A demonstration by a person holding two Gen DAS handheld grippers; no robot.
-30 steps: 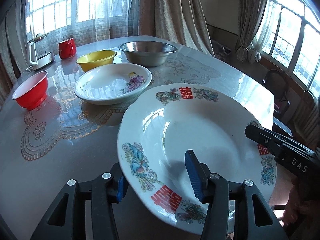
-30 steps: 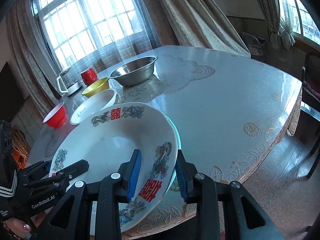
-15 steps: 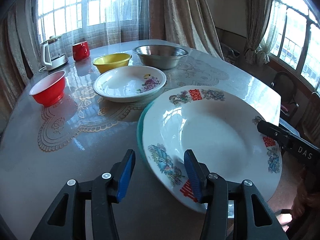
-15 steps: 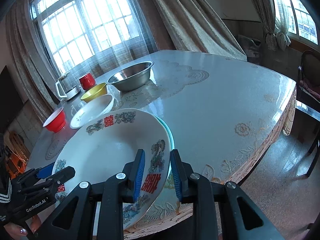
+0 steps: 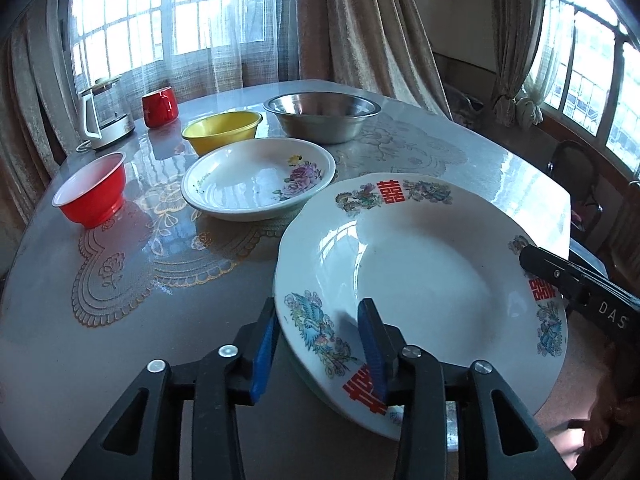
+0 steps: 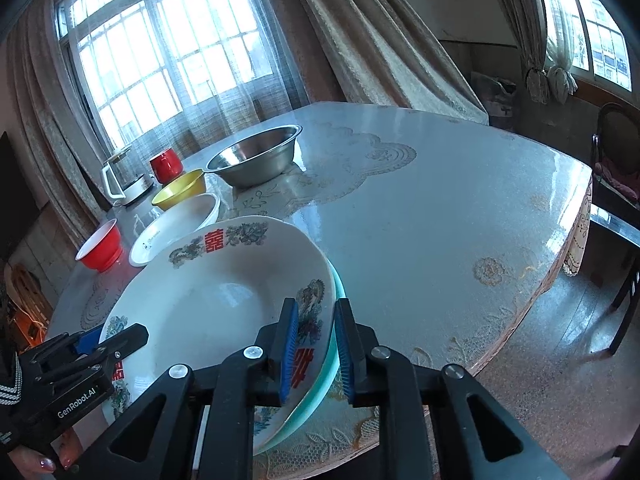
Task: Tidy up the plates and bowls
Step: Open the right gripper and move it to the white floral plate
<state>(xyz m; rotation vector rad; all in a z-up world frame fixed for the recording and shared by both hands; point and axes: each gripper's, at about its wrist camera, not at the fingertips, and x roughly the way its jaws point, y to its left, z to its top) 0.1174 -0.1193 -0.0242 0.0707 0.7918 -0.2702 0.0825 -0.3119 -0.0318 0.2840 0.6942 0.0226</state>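
We hold both grippers at the near edge of the table (image 6: pixel 460 216), one on each side of a large white plate with red characters (image 5: pixel 420 276), which sits on a teal plate (image 6: pixel 326 376). Our right gripper (image 6: pixel 316 354) has just been closing, and its blue pads now pinch the rims of both plates together. Our left gripper (image 5: pixel 320 354) straddles the opposite rim with its jaws apart; we cannot tell whether the pads touch it. Just beyond the stack lies a floral plate (image 5: pixel 258 178), its rim almost meeting the large plate's. Behind it stand a yellow bowl (image 5: pixel 221 130) and a steel bowl (image 5: pixel 322 116), with a red bowl (image 5: pixel 91 189), a red mug (image 5: pixel 160 106) and a kettle (image 5: pixel 105 112) farther left.
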